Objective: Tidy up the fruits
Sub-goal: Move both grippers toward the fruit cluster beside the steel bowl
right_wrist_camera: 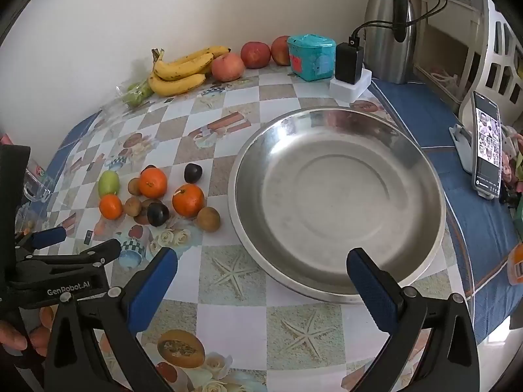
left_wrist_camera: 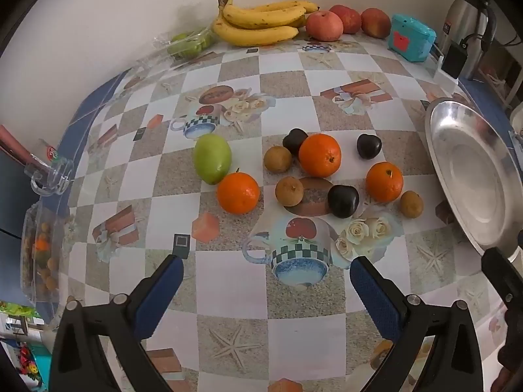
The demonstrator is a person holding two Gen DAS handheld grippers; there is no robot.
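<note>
Notably "GenRobot.AI" printed on left gripper [right_wrist_camera: 86, 250]; jaws apart.

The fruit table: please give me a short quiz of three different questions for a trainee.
1. True or false: the steel bowl already holds fruit.
2. How many oranges lie loose on the tablecloth?
3. Which fruit touches the green mango? A) banana B) orange C) apple

Key
1. False; it holds nothing.
2. Three.
3. B, the left one of the three oranges.

Both the left tongs and the right tongs are open.
</note>
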